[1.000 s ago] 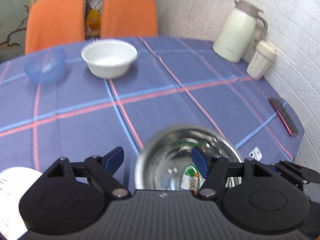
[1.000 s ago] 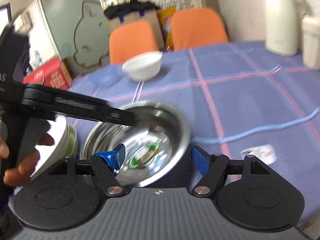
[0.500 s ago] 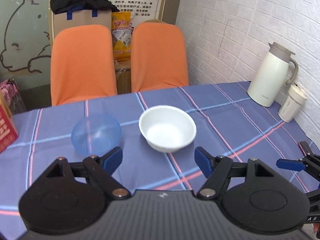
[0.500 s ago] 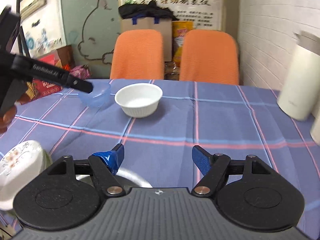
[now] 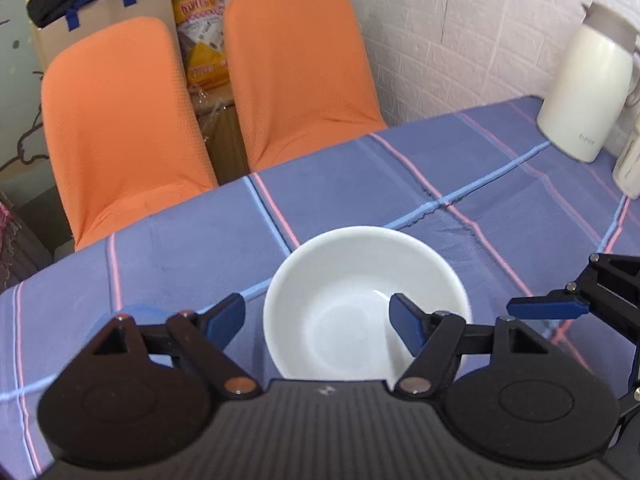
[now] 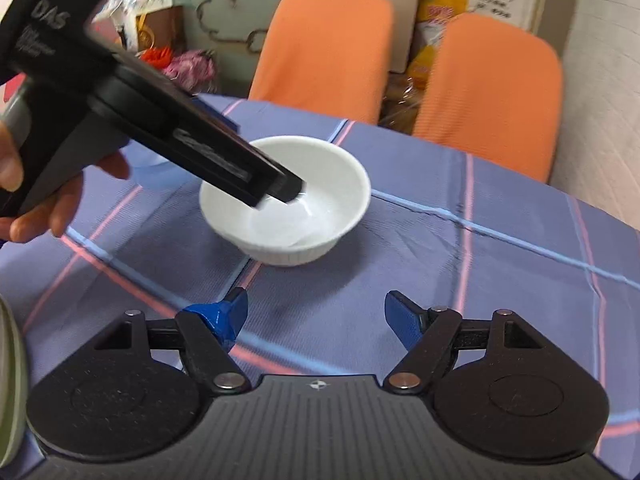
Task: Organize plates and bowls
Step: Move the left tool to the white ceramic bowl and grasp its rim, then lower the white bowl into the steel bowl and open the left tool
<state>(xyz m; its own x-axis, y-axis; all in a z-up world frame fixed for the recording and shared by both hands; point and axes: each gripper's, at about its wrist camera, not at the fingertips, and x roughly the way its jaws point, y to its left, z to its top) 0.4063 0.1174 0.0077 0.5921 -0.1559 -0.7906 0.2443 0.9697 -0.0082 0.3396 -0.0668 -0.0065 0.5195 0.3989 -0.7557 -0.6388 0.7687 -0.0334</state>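
Note:
A white bowl (image 5: 352,280) stands on the blue checked tablecloth (image 5: 400,184). My left gripper (image 5: 316,320) is open right at it. Its right fingertip hangs over the bowl's inside and its left fingertip is outside the left rim. In the right wrist view the left gripper (image 6: 286,192) dips into the white bowl (image 6: 320,224) from the left, held by a hand (image 6: 60,200). My right gripper (image 6: 314,316) is open and empty, a short way in front of the bowl. A blue translucent bowl (image 6: 160,172) sits left of the white one, mostly hidden.
Two orange chairs (image 5: 296,68) stand behind the table's far edge. A white thermos jug (image 5: 584,92) and a cup (image 5: 630,160) stand at the far right by the brick wall. A pale rounded dish rim (image 6: 10,380) shows at the left edge.
Both grippers have moved forward across the table to the white bowl. The left one now has a fingertip over its inside. The steel bowl has dropped out of view.

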